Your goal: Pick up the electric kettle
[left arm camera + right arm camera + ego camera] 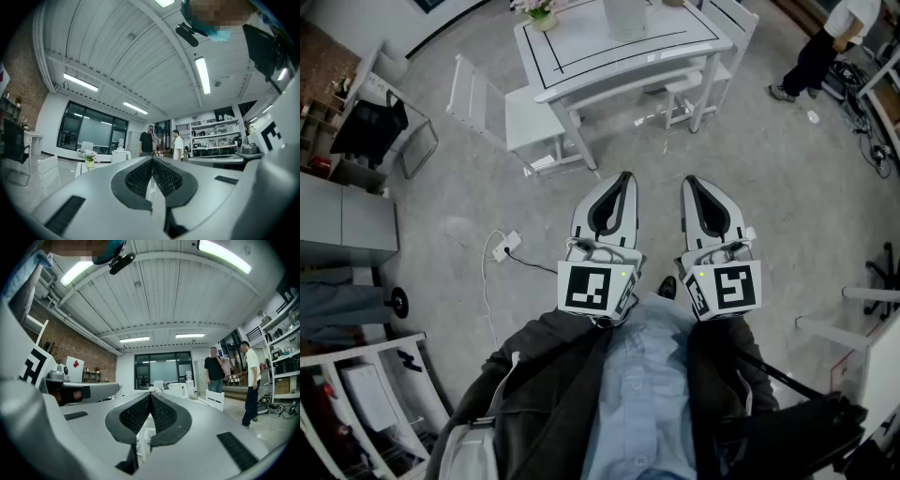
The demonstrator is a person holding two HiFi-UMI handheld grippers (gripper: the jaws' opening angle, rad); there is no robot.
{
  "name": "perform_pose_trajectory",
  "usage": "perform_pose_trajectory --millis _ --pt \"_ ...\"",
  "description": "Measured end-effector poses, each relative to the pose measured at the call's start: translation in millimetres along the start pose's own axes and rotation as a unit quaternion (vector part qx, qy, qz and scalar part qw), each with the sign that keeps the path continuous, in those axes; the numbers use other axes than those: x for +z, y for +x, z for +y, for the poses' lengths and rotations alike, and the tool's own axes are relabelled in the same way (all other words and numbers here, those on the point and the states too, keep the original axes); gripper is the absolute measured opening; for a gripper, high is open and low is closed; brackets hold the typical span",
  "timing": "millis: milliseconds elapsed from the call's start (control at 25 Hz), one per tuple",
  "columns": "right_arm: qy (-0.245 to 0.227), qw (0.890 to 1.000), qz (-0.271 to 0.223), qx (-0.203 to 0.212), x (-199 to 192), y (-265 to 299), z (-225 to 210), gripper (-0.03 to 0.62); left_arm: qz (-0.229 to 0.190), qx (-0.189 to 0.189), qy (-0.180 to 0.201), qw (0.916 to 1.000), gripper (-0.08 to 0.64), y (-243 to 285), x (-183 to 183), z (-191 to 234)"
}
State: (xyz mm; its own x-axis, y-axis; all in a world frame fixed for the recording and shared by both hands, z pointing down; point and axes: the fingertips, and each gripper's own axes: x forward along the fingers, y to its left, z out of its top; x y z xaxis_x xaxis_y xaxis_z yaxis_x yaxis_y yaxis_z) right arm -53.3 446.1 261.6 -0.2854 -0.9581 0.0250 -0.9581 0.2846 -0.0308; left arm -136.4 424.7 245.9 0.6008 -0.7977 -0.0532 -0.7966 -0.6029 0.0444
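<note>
Kettle [624,19]: white, standing on the far white table [581,52], well away from both grippers. Its long axis is upright. Its top is cut off by the frame edge in the head view, and we cannot tell which way the spout faces.

Left gripper [625,176]: jaws closed together, nothing between them, held level and aimed at the table.

Right gripper [689,179]: the same, jaws pressed together and empty, just right of the left one.

Around the kettle: a flower pot [540,13] sits to its left on the table.

In the way: a white bench [628,90] runs along the table's near side, with a white chair [525,122] at the near-left corner.

Also noted: a power strip [505,246] lies on the floor [750,169] to the left, and a person [821,45] stands far right.
</note>
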Motion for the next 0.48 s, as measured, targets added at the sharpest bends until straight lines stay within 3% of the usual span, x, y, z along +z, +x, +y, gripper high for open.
perform_pose_trajectory --millis 480 --pt "0.005 1.000 -0.001 0.004 -5.2 -3.5 -11.4 0.015 0.008 -0.002 0.000 1.0000 0.005 8.4 -8.0 -11.1"
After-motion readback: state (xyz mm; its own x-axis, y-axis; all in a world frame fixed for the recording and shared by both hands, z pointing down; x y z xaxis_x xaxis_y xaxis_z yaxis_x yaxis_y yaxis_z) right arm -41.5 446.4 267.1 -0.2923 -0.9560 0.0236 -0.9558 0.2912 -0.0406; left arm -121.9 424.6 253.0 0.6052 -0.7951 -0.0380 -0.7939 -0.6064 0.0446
